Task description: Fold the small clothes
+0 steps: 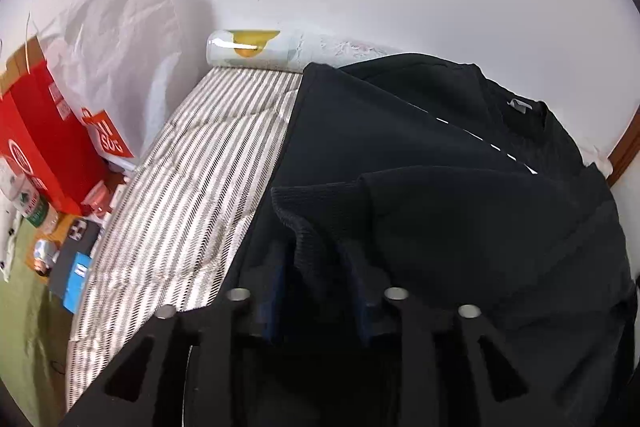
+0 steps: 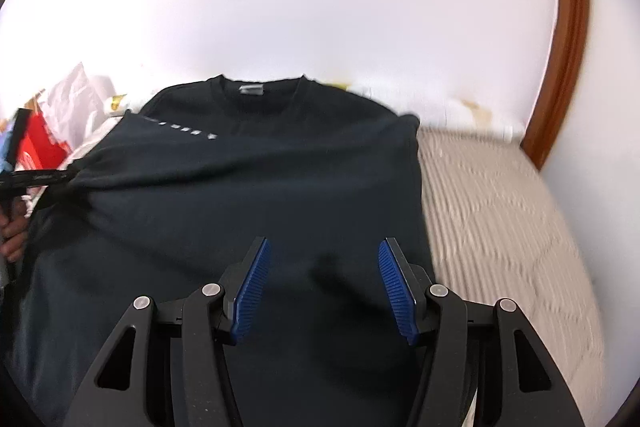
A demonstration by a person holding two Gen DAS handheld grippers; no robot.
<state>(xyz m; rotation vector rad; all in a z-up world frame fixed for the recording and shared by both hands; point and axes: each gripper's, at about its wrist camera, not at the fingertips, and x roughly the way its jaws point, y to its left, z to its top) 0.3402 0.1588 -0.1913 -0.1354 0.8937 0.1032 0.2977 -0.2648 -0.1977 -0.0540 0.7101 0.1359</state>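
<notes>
Dark sweatshirt (image 2: 248,187) spread across the striped bedding (image 2: 500,211), collar toward the upper centre of the right view. Sleeve cuff (image 1: 320,227) bunched between the left gripper (image 1: 316,291) fingers at lower centre, seemingly pinched for a fold inward; pads buried in cloth, so grip not certain. Right gripper (image 2: 322,287) hovering over the torso, 2 blue pads (image 2: 250,291) well apart, nothing between. Lower hem cut off below. Clutter at the left edge, red box (image 1: 44,131) included, mostly blurred.

Right tool (image 2: 322,287): black linkage arms, silver pivot screws, ribbed blue pads (image 2: 250,291) inside each finger
</notes>
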